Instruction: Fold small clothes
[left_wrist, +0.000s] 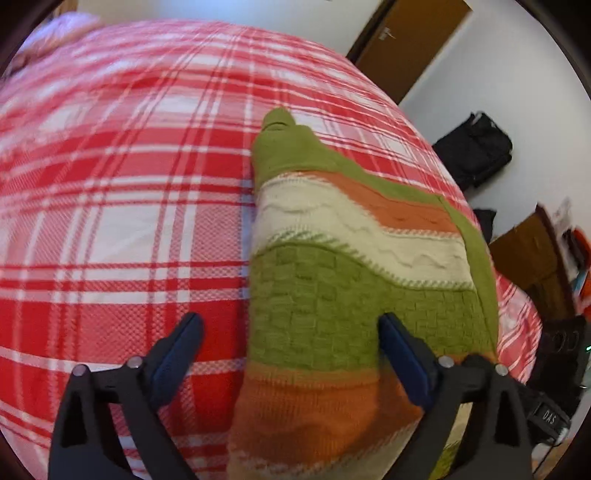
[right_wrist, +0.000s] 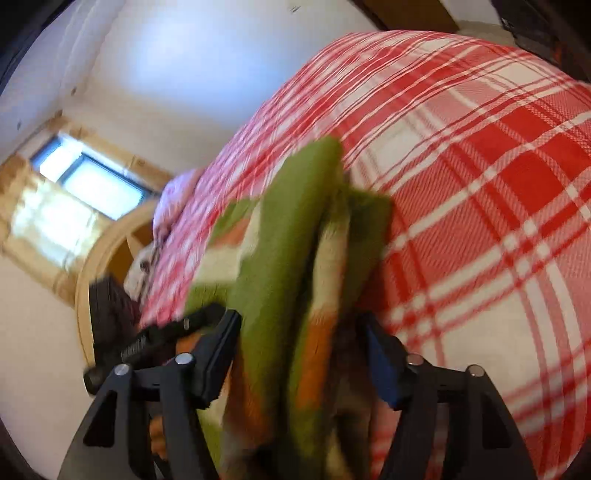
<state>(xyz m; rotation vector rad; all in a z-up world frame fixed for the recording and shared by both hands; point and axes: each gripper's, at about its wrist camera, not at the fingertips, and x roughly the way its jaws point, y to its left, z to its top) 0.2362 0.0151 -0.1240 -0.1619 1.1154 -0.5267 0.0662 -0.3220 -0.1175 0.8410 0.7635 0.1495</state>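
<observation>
Left wrist view, left to right: red-and-white plaid blanket (left_wrist: 110, 206) covers the bed and fills most of the frame. Left gripper (left_wrist: 290, 339) sits low in frame, fingers spread wide, nothing clamped between them. Left finger (left_wrist: 177, 354) is over bare plaid. Right finger (left_wrist: 402, 354) lies on top of the knit sweater (left_wrist: 332, 280). Sweater is striped green, cream and orange, lying on the blanket right of centre, long axis running away from the camera, green end (left_wrist: 280, 125) farthest out. Its left edge falls between the two fingers. Further right: brown door (left_wrist: 406, 40), white wall, black bag (left_wrist: 476, 147) on the floor against it, wooden furniture (left_wrist: 532, 258) at the frame edge.

Right wrist view, heavy motion blur: window (right_wrist: 88, 177) with a wooden frame at far left, curved wooden bed frame (right_wrist: 96, 266) below it. Right gripper (right_wrist: 301, 343) has bunched sweater layers (right_wrist: 280, 236) running up between its fingers, fabric filling the gap. Pads look pressed on the cloth, but blur means I cannot tell if it is really clamped. Bunch stands up off the bed. Plaid blanket (right_wrist: 480, 177) fills the right side.
</observation>
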